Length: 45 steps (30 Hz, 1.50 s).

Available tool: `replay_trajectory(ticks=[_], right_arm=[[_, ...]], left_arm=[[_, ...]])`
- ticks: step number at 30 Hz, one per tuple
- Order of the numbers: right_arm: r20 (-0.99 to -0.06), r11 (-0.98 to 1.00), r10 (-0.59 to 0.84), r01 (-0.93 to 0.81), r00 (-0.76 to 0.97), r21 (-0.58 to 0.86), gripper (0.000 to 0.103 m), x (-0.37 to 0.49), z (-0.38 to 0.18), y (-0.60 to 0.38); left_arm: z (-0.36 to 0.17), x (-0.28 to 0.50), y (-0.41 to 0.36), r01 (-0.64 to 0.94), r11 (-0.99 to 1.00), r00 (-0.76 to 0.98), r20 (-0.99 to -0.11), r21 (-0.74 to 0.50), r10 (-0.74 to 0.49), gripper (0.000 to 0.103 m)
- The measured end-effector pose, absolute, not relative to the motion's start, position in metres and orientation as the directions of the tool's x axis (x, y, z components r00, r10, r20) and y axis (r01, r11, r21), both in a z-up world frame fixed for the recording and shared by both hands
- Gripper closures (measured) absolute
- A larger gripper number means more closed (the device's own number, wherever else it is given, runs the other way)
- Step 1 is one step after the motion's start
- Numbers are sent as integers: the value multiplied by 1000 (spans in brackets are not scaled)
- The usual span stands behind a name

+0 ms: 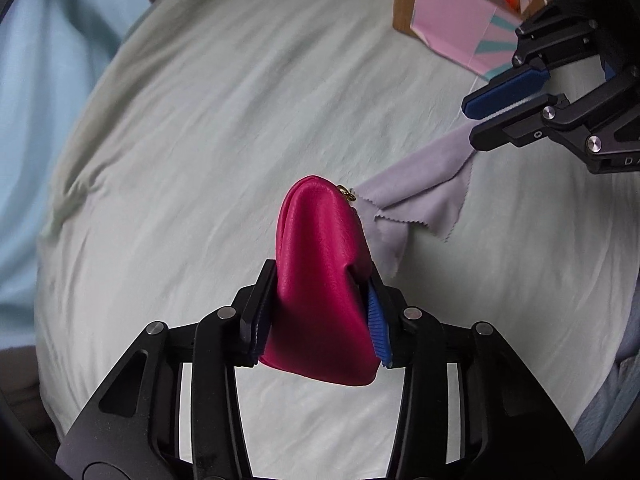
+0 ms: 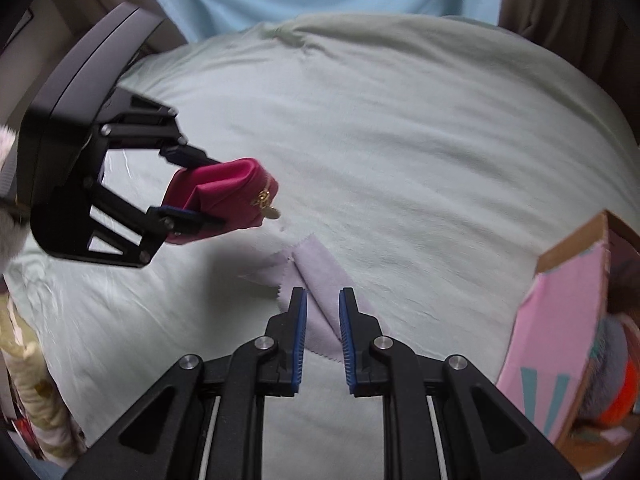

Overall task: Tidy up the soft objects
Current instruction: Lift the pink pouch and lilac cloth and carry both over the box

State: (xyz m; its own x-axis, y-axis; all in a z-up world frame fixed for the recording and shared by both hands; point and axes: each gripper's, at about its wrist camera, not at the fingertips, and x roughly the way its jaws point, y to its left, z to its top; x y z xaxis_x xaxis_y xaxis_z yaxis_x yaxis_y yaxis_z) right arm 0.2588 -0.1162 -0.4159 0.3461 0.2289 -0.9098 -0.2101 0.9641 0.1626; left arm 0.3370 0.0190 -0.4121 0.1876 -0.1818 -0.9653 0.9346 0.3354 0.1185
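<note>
Two soft things occupy me: my left gripper [image 1: 320, 320] clamps the magenta leather zip pouch [image 1: 320, 280] above the pale green bedsheet [image 1: 200, 120], lifted for carrying. My right gripper [image 2: 323, 340] pinches one end of the lilac pinked-edge cloth [image 2: 320, 276], jaws narrow, likely bound for the pink cardboard box [image 2: 560, 320].
</note>
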Motion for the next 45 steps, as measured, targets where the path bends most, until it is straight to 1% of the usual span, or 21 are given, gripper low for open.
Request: replay_trajectory(ticks=[6,10,12,14,15,18,22,24,29,32,34,36,37,38,39,40,41,42,43,44,45], right_arm=[[-893,972,213,-175,396,154,90,241,-373,-109],[-873,966,260,-115,413,234,89,237,-366,-123],[-892,975,224,-97,393,202,78,240,-375,-120],[-912,983,182,-97,369,157,35,244,-388,-116],[-908,981,191,-106,372,163,30,245,-395,-112],[-919,986,163,-97,358,137,29,252,-420,-101],[-923,989,139,-8,360,145,29,258,-453,-90],[-924,992,103,34,368,124,29,260,-466,-84],[-932,993,-24,118,362,21,29,267,-501,-75],[-919,983,-14,173,394,60,29,266,-507,-86],[-916,983,-10,173,401,65,29,267,-509,-89],[-915,987,-28,158,402,39,30,266,-509,-86],[-912,989,-44,148,407,18,35,265,-508,-85],[-910,989,-49,147,413,13,44,263,-507,-86],[-908,988,-57,155,415,9,50,261,-505,-90],[-908,986,-57,164,414,13,62,261,-505,-95],[-908,985,-44,171,416,31,72,259,-504,-101],[-910,983,-39,178,413,38,77,258,-503,-106],[-912,983,-35,180,408,43,85,258,-502,-113],[-913,982,-27,182,406,52,90,258,-501,-116],[-914,981,-22,186,406,58,92,257,-499,-115]], left_arm=[[-365,322,32,898,419,239,-948,133,-210,66],[-355,314,42,857,507,242,-944,98,-226,66],[-361,311,48,834,545,239,-945,82,-224,66],[-369,308,55,809,585,234,-946,61,-225,66],[-376,309,57,800,598,228,-947,49,-227,66],[-396,309,64,768,640,217,-949,21,-228,66],[-423,315,75,713,701,199,-952,-23,-233,66],[-431,317,78,698,715,194,-951,-37,-240,66],[-437,323,82,679,731,194,-945,-63,-262,66],[-436,326,84,668,740,199,-940,-78,-278,66],[-435,328,84,663,744,201,-937,-85,-286,66],[-435,329,83,660,746,202,-935,-89,-291,66],[-436,329,83,660,746,202,-935,-91,-292,66],[-436,329,83,659,746,202,-935,-91,-293,66],[-436,329,83,659,747,202,-934,-92,-293,66],[-436,329,83,657,748,203,-934,-92,-293,66],[-436,329,83,656,749,204,-934,-91,-293,66],[-436,328,83,655,750,204,-935,-91,-291,66],[-436,328,84,654,751,204,-935,-90,-290,66],[-436,327,84,652,753,205,-935,-89,-288,66],[-435,326,84,651,754,207,-935,-87,-286,66]])
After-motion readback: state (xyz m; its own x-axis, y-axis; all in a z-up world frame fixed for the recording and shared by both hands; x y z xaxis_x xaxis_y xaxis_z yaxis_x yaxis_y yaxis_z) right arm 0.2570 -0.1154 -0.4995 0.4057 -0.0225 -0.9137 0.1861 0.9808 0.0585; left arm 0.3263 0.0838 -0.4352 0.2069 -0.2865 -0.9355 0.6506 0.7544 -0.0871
